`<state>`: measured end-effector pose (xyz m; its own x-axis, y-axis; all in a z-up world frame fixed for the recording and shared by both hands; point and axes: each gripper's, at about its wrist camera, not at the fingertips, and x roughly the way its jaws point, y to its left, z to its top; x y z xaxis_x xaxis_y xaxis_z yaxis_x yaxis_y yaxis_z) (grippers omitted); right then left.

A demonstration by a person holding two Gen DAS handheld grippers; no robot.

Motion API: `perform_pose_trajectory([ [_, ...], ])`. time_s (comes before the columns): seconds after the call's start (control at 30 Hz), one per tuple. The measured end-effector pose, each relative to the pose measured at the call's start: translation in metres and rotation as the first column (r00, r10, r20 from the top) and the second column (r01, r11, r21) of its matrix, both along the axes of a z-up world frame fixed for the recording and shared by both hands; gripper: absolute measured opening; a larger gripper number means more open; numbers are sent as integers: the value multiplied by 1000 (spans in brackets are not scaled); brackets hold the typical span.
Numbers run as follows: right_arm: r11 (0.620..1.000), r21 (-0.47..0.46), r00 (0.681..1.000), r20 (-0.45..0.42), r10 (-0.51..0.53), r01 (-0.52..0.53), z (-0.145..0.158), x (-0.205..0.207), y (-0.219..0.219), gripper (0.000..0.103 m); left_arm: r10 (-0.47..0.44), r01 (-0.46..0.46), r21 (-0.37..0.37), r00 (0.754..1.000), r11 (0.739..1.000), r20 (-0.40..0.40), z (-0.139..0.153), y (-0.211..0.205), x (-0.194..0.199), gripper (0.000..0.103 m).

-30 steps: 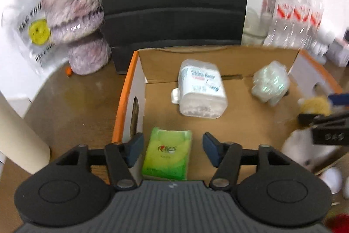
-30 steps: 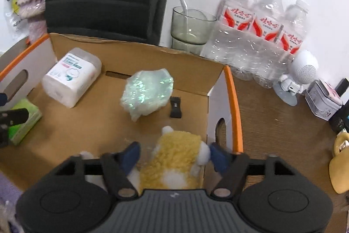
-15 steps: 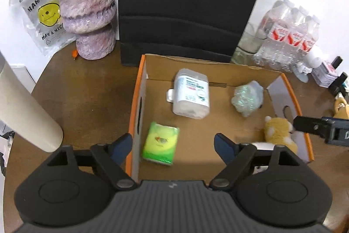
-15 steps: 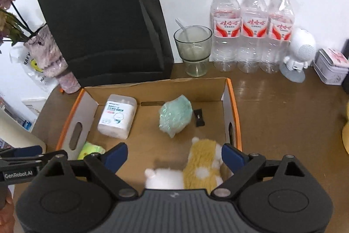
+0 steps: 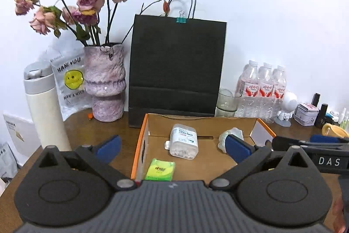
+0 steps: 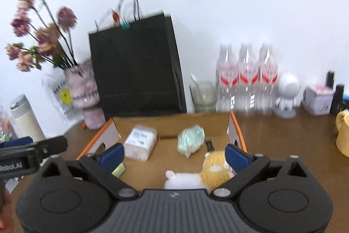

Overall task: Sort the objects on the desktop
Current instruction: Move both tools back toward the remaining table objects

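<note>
An open cardboard box with orange edges sits on the brown table. Inside lie a green tissue pack, a clear tub of cotton swabs, a crumpled pale-green wrap, a small black clip and a yellow-and-white plush toy. My left gripper hangs back above the box's near left side, jaws opening wide, nothing between them. My right gripper hangs above the near right side, jaws likewise opening wide and empty, with the plush lying below.
Behind the box stand a black paper bag, a purple vase of dried roses, a white flask, a glass cup, three water bottles, a small white robot figure, a tin and a yellow mug.
Both grippers opened wider and pulled back and up out of the box. The green tissue pack and the plush toy stay lying in the box, released.
</note>
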<state>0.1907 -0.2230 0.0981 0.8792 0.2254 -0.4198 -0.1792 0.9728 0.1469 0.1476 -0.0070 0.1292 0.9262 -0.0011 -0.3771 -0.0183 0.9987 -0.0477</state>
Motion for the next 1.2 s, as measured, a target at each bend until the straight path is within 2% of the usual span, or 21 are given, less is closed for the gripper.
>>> perform_pose_trajectory([
  [0.13, 997, -70, 996, 88, -4, 10, -3, -26, 10, 102, 19, -20, 10, 996, 1000, 84, -5, -3, -28, 103],
  [0.3, 996, -83, 990, 139, 22, -10, -4, -61, 13, 103, 13, -16, 19, 991, 1000, 134, -9, -3, -69, 103],
  [0.47, 991, -126, 985, 159, 67, -47, -8, -103, 14, 103, -8, 5, 39, 996, 999, 94, -19, 0, -108, 103],
  [0.6, 994, -102, 989, 138, 44, -30, -14, -139, 3, 103, -16, 8, 63, 993, 998, 120, -29, 3, -152, 103],
  [0.7, 997, -65, 995, 88, 38, -32, -24, -169, -12, 103, -21, 18, 29, 994, 999, 110, -41, 12, -182, 103],
  [0.83, 998, -1, 997, 41, 69, -69, -41, -212, -28, 103, 20, -20, 22, 1000, 1000, 14, -53, 14, -208, 103],
  [0.93, 995, 14, 995, 4, 103, -103, -52, -237, -32, 103, 17, -17, 29, 1000, 999, 6, -59, 8, -228, 103],
  [1.07, 994, -15, 994, 17, 106, -106, -57, -258, -29, 103, -25, 25, 3, 1000, 1000, -11, -67, 1, -246, 103],
  [1.2, 995, -48, 996, 12, 87, -86, -58, -258, -32, 98, -42, 42, 14, 999, 999, -11, -74, -5, -251, 103],
])
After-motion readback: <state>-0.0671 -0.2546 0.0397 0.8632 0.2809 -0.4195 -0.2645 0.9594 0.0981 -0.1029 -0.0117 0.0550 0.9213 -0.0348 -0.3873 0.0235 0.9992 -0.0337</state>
